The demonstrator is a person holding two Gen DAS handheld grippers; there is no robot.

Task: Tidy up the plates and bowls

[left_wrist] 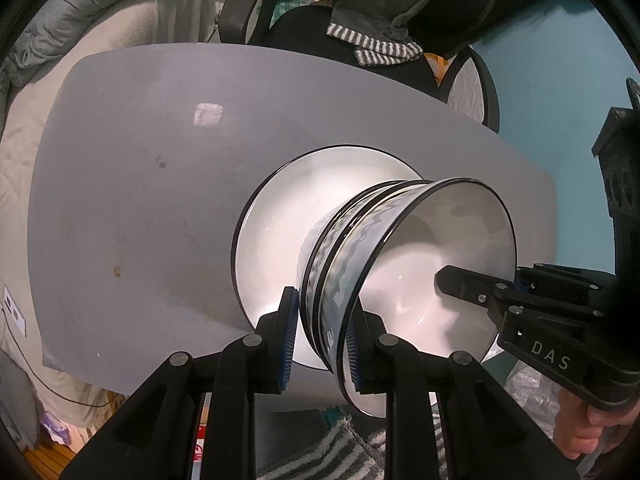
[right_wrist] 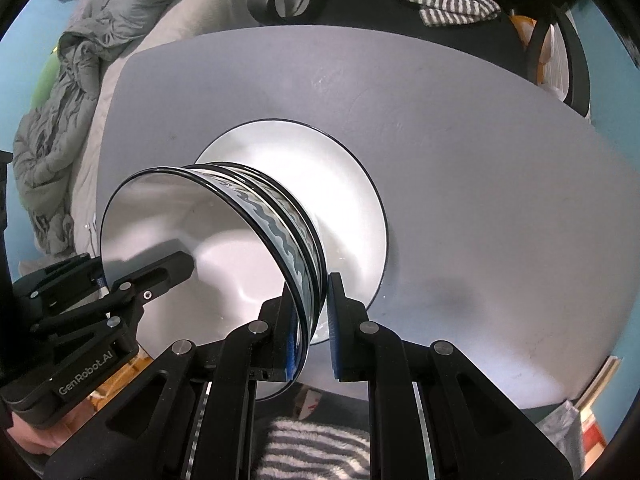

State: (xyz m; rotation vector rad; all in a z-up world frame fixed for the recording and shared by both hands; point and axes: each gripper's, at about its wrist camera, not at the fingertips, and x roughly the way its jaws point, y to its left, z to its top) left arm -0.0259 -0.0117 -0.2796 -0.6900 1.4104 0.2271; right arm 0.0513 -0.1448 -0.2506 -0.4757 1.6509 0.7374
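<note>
A stack of nested white bowls (left_wrist: 404,264) with black rims and a blue wavy band stands on a white black-rimmed plate (left_wrist: 276,216) on the grey table. My left gripper (left_wrist: 322,344) is shut on the near rim of the stack, one finger inside the top bowl and one outside. My right gripper (right_wrist: 314,328) is shut on the opposite rim of the bowl stack (right_wrist: 224,232), which stands on the plate (right_wrist: 352,184). Each gripper shows in the other's view, the right one (left_wrist: 480,292) and the left one (right_wrist: 132,280), with a finger inside the top bowl.
The grey table (left_wrist: 140,184) has bare surface to the left and behind the plate, and in the right wrist view (right_wrist: 500,184) to the right. A black chair with striped cloth (left_wrist: 384,48) stands behind it. Grey bedding (right_wrist: 60,92) lies at the left.
</note>
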